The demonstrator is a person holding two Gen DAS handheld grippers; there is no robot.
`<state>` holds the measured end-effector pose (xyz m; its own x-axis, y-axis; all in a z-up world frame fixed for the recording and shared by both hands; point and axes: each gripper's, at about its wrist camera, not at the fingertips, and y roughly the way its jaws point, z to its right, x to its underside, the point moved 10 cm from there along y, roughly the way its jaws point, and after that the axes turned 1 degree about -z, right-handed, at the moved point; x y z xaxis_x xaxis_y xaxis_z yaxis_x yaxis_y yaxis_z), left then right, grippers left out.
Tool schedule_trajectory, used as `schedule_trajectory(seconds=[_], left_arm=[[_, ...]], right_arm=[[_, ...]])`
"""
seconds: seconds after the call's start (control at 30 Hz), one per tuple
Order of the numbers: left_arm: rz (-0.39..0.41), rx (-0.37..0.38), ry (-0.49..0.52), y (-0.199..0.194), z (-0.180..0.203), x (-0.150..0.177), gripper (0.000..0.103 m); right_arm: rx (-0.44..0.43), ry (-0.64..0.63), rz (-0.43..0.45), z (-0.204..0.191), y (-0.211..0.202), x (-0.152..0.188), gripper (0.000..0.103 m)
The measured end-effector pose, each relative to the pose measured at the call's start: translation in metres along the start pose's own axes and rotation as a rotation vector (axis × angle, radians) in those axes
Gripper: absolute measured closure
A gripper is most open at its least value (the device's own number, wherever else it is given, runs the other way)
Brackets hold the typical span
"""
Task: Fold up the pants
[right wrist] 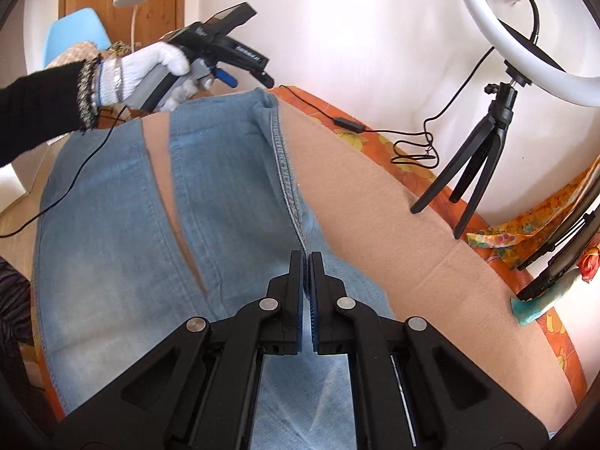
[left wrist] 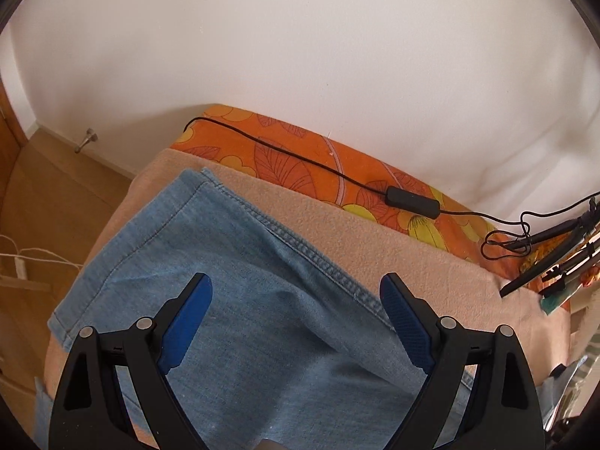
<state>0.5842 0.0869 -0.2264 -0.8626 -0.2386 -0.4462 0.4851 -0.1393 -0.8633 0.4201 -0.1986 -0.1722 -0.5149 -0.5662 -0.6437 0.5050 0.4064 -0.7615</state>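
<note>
Light blue jeans (left wrist: 232, 292) lie on a beige blanket (left wrist: 393, 247) over a bed. In the left wrist view my left gripper (left wrist: 296, 285) is open, hovering above the leg end, touching nothing. In the right wrist view the jeans (right wrist: 112, 225) spread with two legs apart, a strip of blanket between them. My right gripper (right wrist: 306, 258) is shut on the jeans' thick side seam (right wrist: 285, 172), pinching a raised fold. The left gripper also shows in the right wrist view (right wrist: 240, 71), held in a white-gloved hand above the far end of the jeans.
An orange floral sheet (left wrist: 300, 157) edges the bed by the white wall, with a black cable and inline switch (left wrist: 412, 197) on it. A ring light on a black tripod (right wrist: 483, 142) stands at the right. A blue chair (right wrist: 75, 33) and wooden door are behind.
</note>
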Motion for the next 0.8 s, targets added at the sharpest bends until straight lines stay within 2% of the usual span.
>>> schedule_trajectory(seconds=[0.17,0.33,0.43,0.5,0.57,0.67,0.73,0.8], left_arm=[[-0.066,0.01,-0.058,0.019,0.002,0.005,0.012],[-0.125,-0.144,0.018,0.048,0.002,0.005,0.012],[-0.158,-0.217,0.006,0.064,-0.006,0.01,0.011],[-0.101,-0.236,0.023,0.061,-0.005,0.007,0.012],[-0.058,-0.224,-0.001,0.057,-0.009,0.008,0.017],[0.007,-0.219,-0.02,0.044,-0.02,0.007,0.047],[0.037,-0.169,-0.061,0.035,-0.031,0.006,0.076],[0.063,-0.094,-0.126,0.026,-0.044,0.005,0.09]], right_arm=[[-0.055,-0.052,-0.035,-0.029,0.01,0.017,0.099],[-0.073,-0.082,-0.044,-0.043,0.014,0.024,0.099],[-0.075,-0.095,-0.04,-0.048,0.015,0.026,0.099],[-0.072,-0.102,-0.039,-0.049,0.014,0.026,0.099],[-0.068,-0.101,-0.035,-0.048,0.013,0.026,0.099],[-0.057,-0.096,-0.03,-0.046,0.012,0.025,0.099],[-0.046,-0.093,-0.027,-0.044,0.012,0.024,0.099],[-0.034,-0.091,-0.024,-0.042,0.012,0.023,0.099]])
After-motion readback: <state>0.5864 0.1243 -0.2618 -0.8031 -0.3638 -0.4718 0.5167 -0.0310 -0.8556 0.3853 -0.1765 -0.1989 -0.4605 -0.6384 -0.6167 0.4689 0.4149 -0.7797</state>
